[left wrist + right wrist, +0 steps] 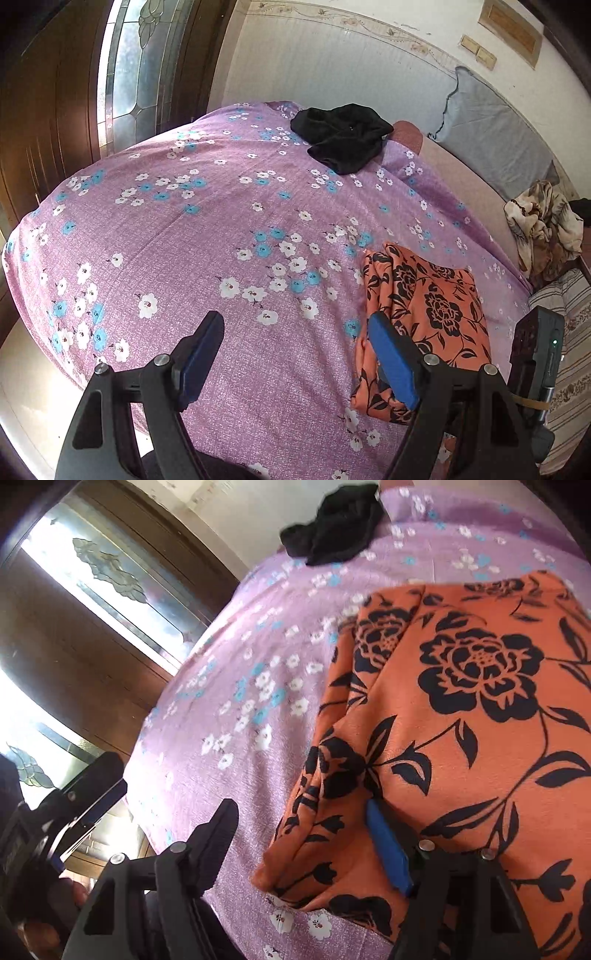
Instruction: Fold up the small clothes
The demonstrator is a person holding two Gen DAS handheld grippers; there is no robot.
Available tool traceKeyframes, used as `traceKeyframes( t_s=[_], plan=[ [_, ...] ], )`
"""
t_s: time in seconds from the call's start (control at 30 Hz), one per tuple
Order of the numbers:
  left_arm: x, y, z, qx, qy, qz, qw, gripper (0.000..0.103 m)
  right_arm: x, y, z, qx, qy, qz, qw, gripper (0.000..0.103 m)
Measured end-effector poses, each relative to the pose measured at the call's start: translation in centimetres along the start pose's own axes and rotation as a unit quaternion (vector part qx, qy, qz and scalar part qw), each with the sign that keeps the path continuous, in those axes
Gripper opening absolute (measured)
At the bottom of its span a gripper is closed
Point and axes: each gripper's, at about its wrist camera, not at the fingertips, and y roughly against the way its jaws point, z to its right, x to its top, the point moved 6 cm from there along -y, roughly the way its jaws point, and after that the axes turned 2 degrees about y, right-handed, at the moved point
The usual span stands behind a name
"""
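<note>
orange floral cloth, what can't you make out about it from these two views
- Left wrist view: the near edge of the orange floral cloth is hidden behind the left tool and its blue finger.
- Right wrist view: the orange floral cloth is cut off by the right and bottom edges; the right tool covers its lower part.
- Neither view shows what garment it is or how many layers are folded.
</note>
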Motion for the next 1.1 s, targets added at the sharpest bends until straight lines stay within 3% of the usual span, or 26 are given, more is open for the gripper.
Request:
traceKeyframes(
  t_s=[0.1,0.23,0.37,0.4,0.43,0.47,0.5,0.6,0.77,0.83,0.9,1.0,1.1],
  plan=[
    [0.0,-0.3,2.4,-0.038,-0.018,-0.018,0.9989,0.081,0.1,2.7,0.2,0.045,-0.032,0.02,0.998,0.075],
    [-0.5,-2.1,7.6,-0.091,-0.063,-0.054,0.9924,0.081,-0.7,7.6,2.7,0.037,-0.065,0.064,0.995,0.076],
    [-2.7,-6.3,10.1,-0.12,-0.045,-0.127,0.9836,0.081,-2.1,11.6,5.6,0.012,-0.079,0.097,0.992,0.076],
    [-3.5,-7.6,10.1,-0.105,-0.048,-0.146,0.9826,0.071,-2.4,12.4,6.4,0.005,-0.083,0.104,0.991,0.076],
    [-4.8,-9.1,9.6,-0.088,-0.041,-0.176,0.9795,0.018,-2.5,13.0,7.3,0.001,-0.09,0.109,0.99,0.076],
    [-6.2,-10.3,8.6,-0.067,-0.021,-0.212,0.9747,0.009,-2.7,13.9,8.2,-0.002,-0.1,0.113,0.989,0.076],
    [-6.7,-10.5,7.8,-0.085,0.013,-0.213,0.9733,0.008,-2.9,14.1,9.2,-0.004,-0.112,0.112,0.987,0.076],
    [-7.1,-9.6,6.5,-0.095,0.032,-0.199,0.9749,0.009,-3.7,15.0,11.7,-0.004,-0.144,0.113,0.983,0.076],
    [-5.5,-8.0,7.8,-0.054,-0.003,-0.191,0.98,0.021,-3.7,15.2,13.9,0.006,-0.162,0.11,0.981,0.076],
    [-3.4,-7.0,9.3,-0.063,-0.027,-0.157,0.9853,0.042,-3.4,15.5,14.2,0.012,-0.165,0.118,0.979,0.077],
    [-1.1,-6.7,11.0,-0.074,-0.054,-0.126,0.9878,0.055,-3.2,15.6,14.5,0.015,-0.166,0.121,0.979,0.078],
    [1.3,-9.8,13.2,-0.099,-0.06,-0.141,0.9831,0.055,-2.9,15.2,15.2,0.02,-0.177,0.117,0.977,0.078],
    [2.0,-15.0,14.0,-0.085,-0.056,-0.18,0.9784,0.055,-2.7,15.3,15.5,0.02,-0.179,0.119,0.976,0.078]
  ],
)
